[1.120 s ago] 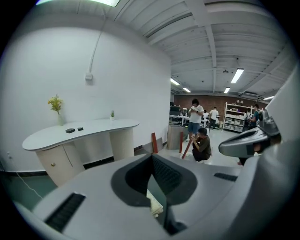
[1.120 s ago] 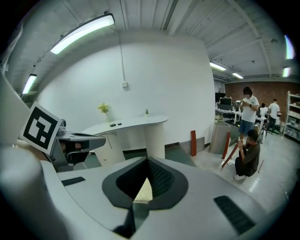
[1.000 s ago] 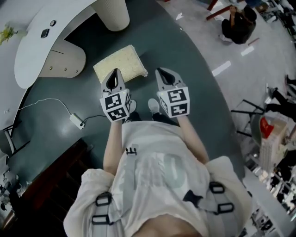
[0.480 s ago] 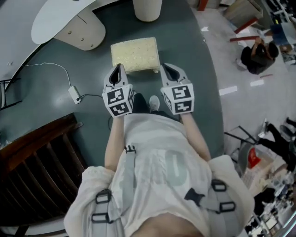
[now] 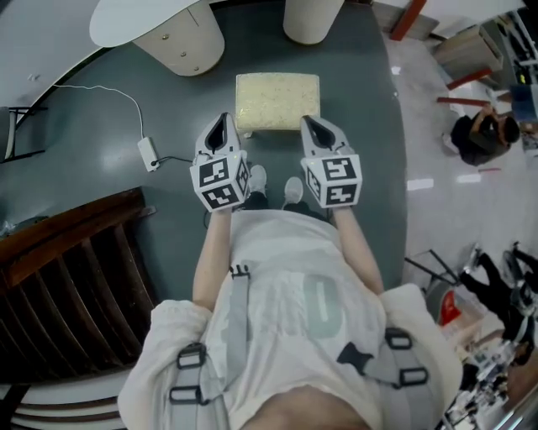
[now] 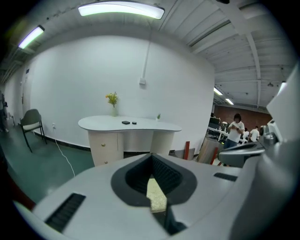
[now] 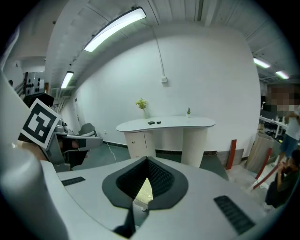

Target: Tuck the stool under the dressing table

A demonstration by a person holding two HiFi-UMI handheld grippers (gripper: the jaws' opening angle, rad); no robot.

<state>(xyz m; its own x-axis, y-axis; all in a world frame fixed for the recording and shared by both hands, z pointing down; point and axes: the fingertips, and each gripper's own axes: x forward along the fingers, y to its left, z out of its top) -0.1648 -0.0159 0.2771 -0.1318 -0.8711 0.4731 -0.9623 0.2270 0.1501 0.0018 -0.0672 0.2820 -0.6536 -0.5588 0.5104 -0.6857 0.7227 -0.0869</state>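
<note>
The stool (image 5: 277, 101), a low seat with a cream fluffy cushion, stands on the green floor just ahead of both grippers. Beyond it is the white dressing table (image 5: 143, 17), with a drawer pedestal (image 5: 183, 46) and a round leg (image 5: 313, 18). My left gripper (image 5: 223, 128) is shut and empty, near the stool's left front corner. My right gripper (image 5: 313, 126) is shut and empty, near its right front corner. In the gripper views a cream sliver of the stool (image 6: 157, 197) (image 7: 144, 190) shows below the closed jaws, and the dressing table (image 6: 129, 124) (image 7: 164, 124) stands against the white wall.
A dark slatted wooden piece (image 5: 67, 285) lies at the lower left. A white cable with an adapter (image 5: 147, 154) runs over the floor left of the stool. A person (image 5: 479, 134) crouches at the right. A chair (image 6: 30, 122) stands by the wall.
The view has swung round: stool and dressing table have shifted from the upper left to straight ahead. Both grippers, still shut, now flank the stool's near edge.
</note>
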